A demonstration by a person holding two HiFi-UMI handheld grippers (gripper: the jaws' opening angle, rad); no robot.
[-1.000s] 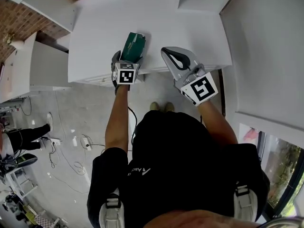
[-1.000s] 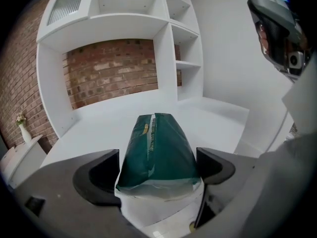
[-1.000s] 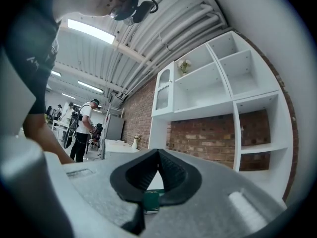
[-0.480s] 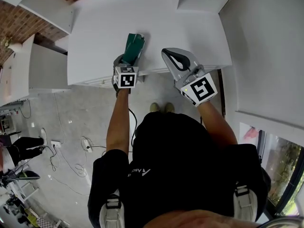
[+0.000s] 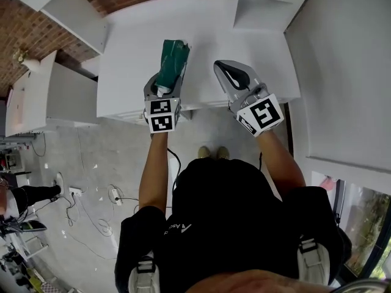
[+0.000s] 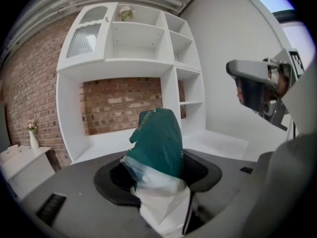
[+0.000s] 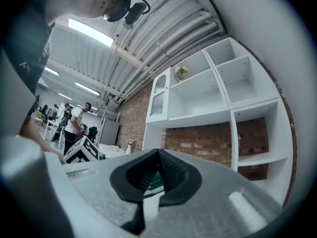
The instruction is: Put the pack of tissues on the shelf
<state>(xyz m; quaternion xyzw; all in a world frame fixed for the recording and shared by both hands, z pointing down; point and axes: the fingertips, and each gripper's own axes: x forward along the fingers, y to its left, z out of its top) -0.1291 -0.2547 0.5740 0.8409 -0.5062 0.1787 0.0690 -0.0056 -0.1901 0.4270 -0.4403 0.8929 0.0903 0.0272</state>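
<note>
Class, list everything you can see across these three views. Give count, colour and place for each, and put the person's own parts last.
pack of tissues: one, green and white, in the left gripper, over the counter
shelf unit: one, white with a red-brick back, ahead of the grippers
vase: one, white, on a low cabinet at left
cables: several, pale, on the grey floor
left gripper: one, grey, shut on the pack
right gripper: one, grey, shut and empty, right of the pack

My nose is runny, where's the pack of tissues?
In the head view the pack of tissues is left of centre, clamped in the jaws of the left gripper over the white counter, with the right gripper beside it.
</note>
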